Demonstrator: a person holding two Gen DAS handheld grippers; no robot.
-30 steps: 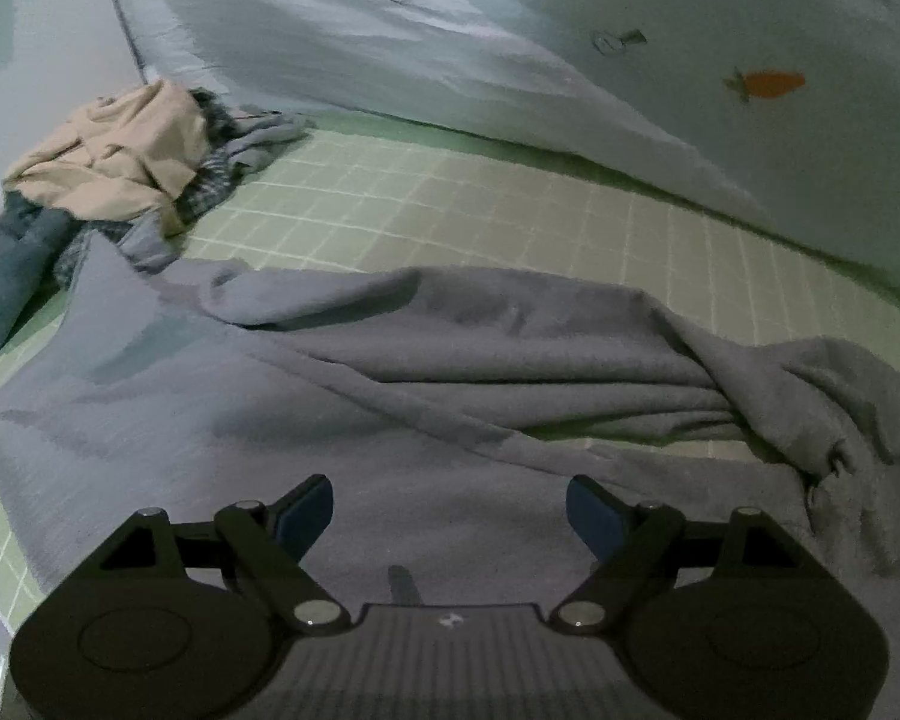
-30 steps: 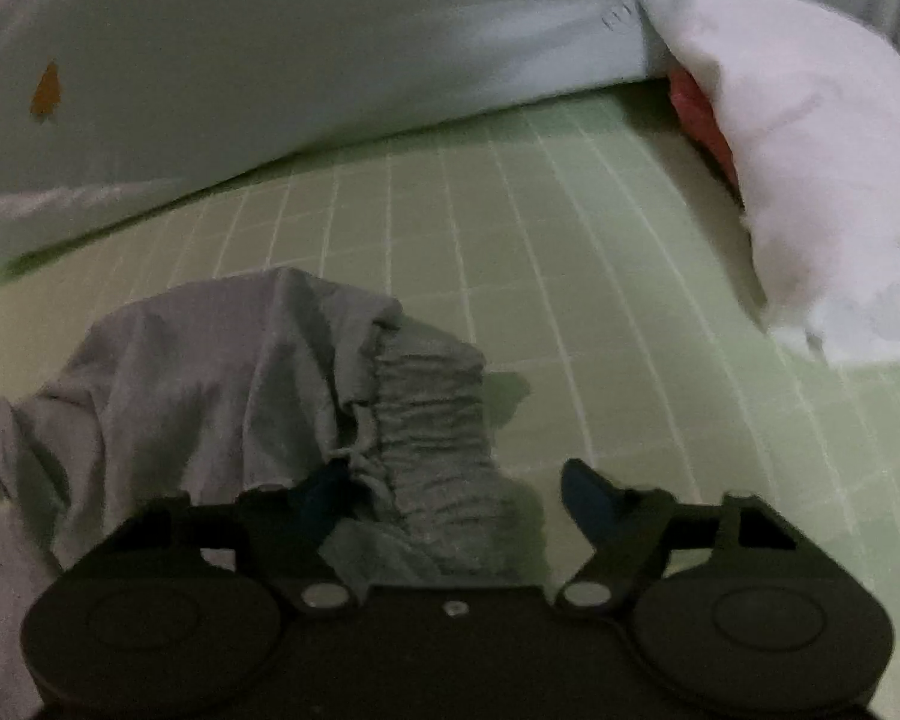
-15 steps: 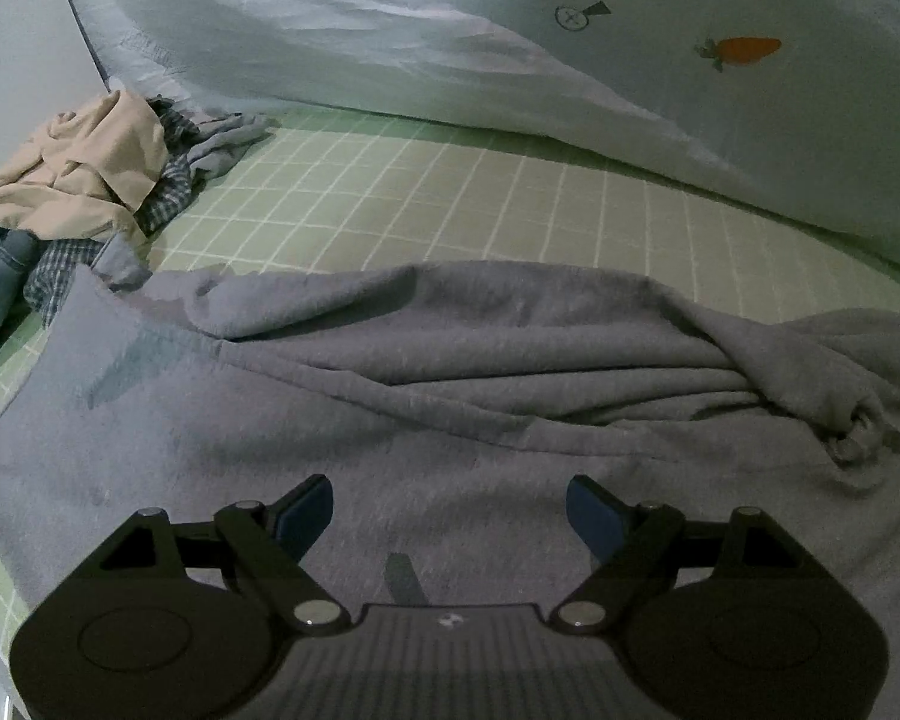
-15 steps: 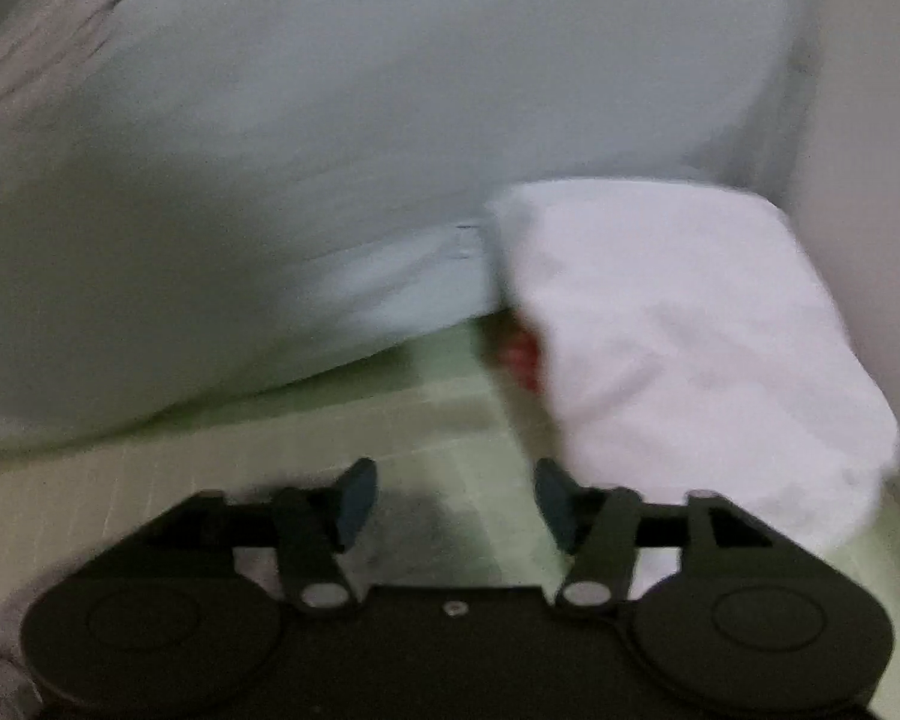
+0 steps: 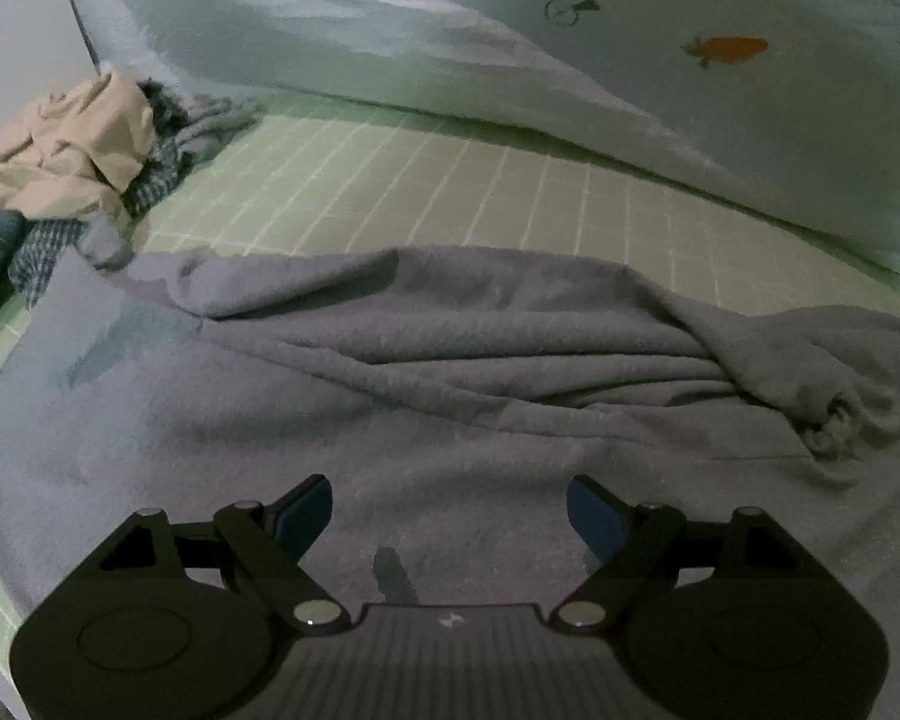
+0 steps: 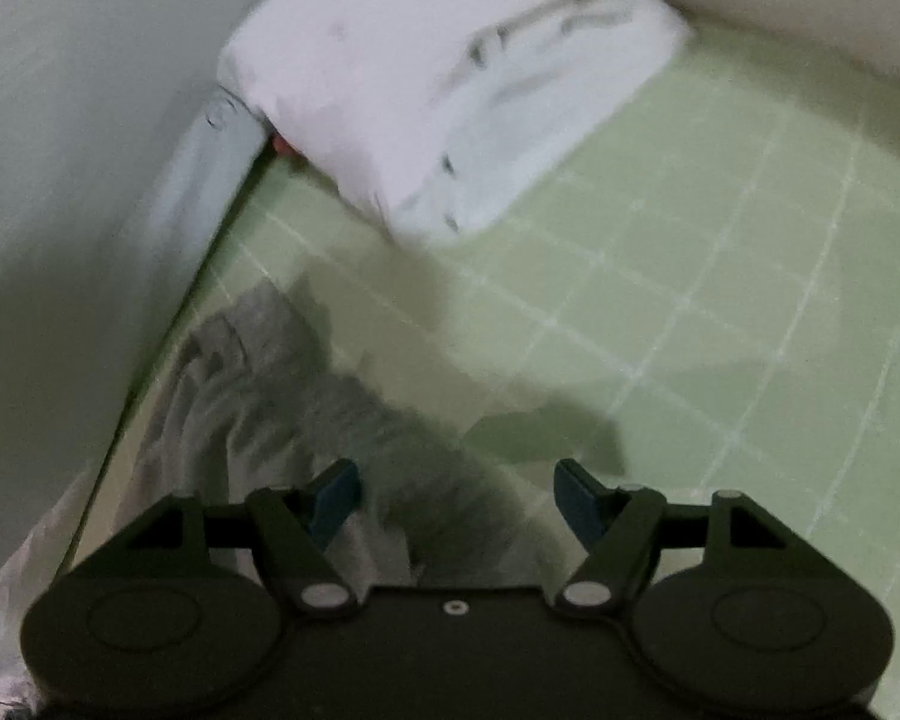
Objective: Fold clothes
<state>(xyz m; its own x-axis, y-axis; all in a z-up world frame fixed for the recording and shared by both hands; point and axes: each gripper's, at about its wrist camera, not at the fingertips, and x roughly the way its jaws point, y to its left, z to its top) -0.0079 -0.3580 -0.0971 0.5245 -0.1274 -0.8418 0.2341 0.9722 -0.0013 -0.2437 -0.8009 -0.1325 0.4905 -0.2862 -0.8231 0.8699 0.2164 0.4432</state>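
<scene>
We see the grey garment (image 5: 426, 396) spread across the lower and middle part of the left wrist view, lying on the bed's green checked sheet (image 5: 450, 192). Its upper edge runs in long folds from left to right, and at the right of the frame it bunches into a crumpled knot. Our left gripper (image 5: 450, 510) sits at the bottom centre with its jaws released, spread wide, the cloth showing between them; we cannot tell whether the blue pads (image 5: 303, 513) touch the fabric.

In the upper left of that view lies a pile of other clothes (image 5: 78, 156), beige on top with checked and blue cloth beneath, just beside the garment's left corner. A pale duvet (image 5: 570, 60) with a small orange carrot print fills the top.

In the right wrist view, which is blurred, our right gripper (image 6: 456, 498) is also released, jaws apart, holding nothing. A rumpled grey end of the garment (image 6: 306, 396) lies below and left of centre, reaching between the jaws. A white pillow (image 6: 450, 78) rests at the top centre on the green sheet (image 6: 720, 300), with the duvet (image 6: 78, 180) along the left.
</scene>
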